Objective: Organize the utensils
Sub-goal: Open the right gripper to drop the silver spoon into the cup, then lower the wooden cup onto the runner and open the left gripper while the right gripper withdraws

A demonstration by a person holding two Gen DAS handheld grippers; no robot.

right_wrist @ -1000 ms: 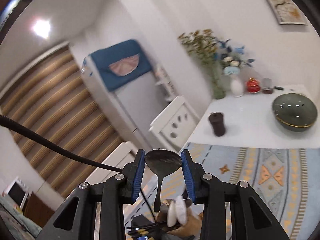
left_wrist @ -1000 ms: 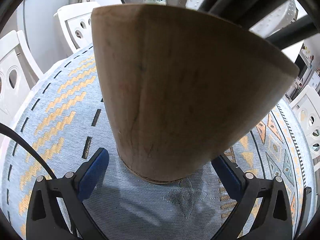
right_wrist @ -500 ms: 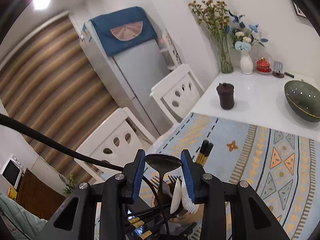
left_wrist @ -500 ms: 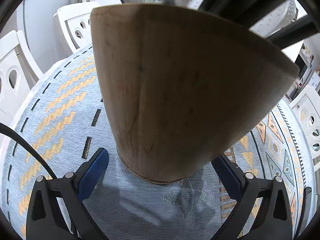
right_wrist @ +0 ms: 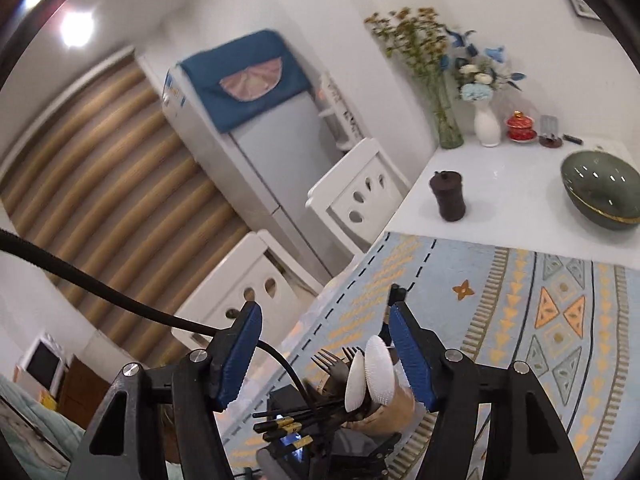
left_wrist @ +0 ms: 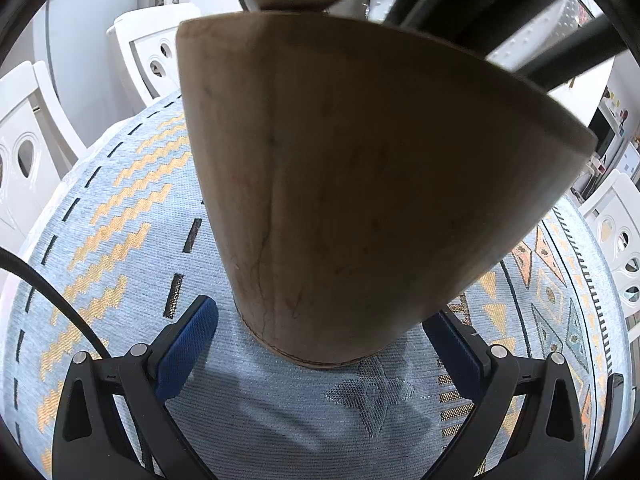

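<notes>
Right gripper (right_wrist: 326,350) jaws had just been opening, nothing between pads, directly above tan wooden utensil cup (right_wrist: 394,406). Cup held forks, white textured spoons (right_wrist: 378,368), black chopsticks. Left gripper (left_wrist: 324,346) spread wide beside cup base (left_wrist: 320,344), pads not touching. Cup looked rigid, top-heavy; grip low on wall.

A tan wooden holder (left_wrist: 360,200) stands upright between the left jaws, with forks (right_wrist: 330,360), white spoons (right_wrist: 374,372) and chopsticks (right_wrist: 288,420) below the right jaws.

Matt, cracked wood on the holder (left_wrist: 340,200); woven, rough cloth (left_wrist: 120,240); glossy glazed bowl (right_wrist: 600,190); smooth white surface (right_wrist: 500,200).
</notes>
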